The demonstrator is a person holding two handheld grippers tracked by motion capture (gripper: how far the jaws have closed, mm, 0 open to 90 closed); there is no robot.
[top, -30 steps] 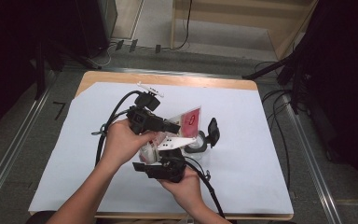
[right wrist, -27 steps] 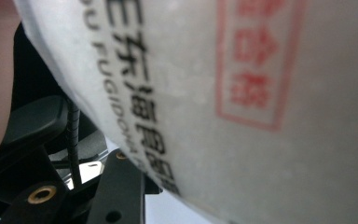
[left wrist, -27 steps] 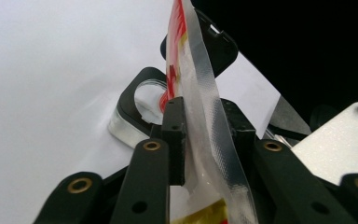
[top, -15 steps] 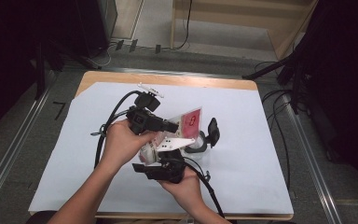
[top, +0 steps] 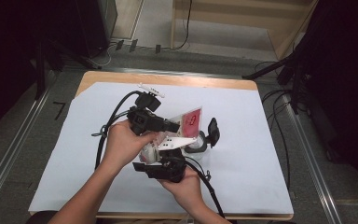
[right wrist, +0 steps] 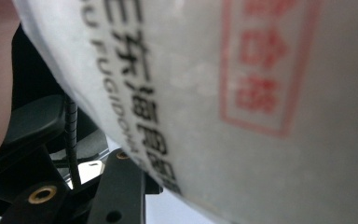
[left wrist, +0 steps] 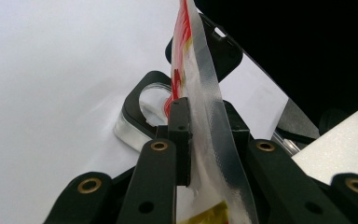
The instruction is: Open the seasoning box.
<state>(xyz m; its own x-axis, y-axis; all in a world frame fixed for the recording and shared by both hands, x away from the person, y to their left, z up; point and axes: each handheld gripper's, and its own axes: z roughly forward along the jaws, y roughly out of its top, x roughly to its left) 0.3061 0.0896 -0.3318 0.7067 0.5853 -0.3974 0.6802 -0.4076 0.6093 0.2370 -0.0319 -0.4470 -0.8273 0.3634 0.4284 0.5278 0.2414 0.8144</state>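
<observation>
Left hand-held gripper (left wrist: pixel 186 140) pinches the sachet (left wrist: pixel 200 98) edge; jaws just eased slightly. Right hand-held gripper (top: pixel 165 169) grip unclear. Sachet may slip, missing the clear container (top: pixel 198 145)

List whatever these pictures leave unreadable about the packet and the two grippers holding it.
- Packet: its contents; high view too small, and the right gripper view shows blurred print.
- Right gripper: whether its fingers press the packet; the packet hides them in its own view, the hand covers it from above.
- Clear container behind the left gripper: its opening, hidden by packet and fingers.
</observation>
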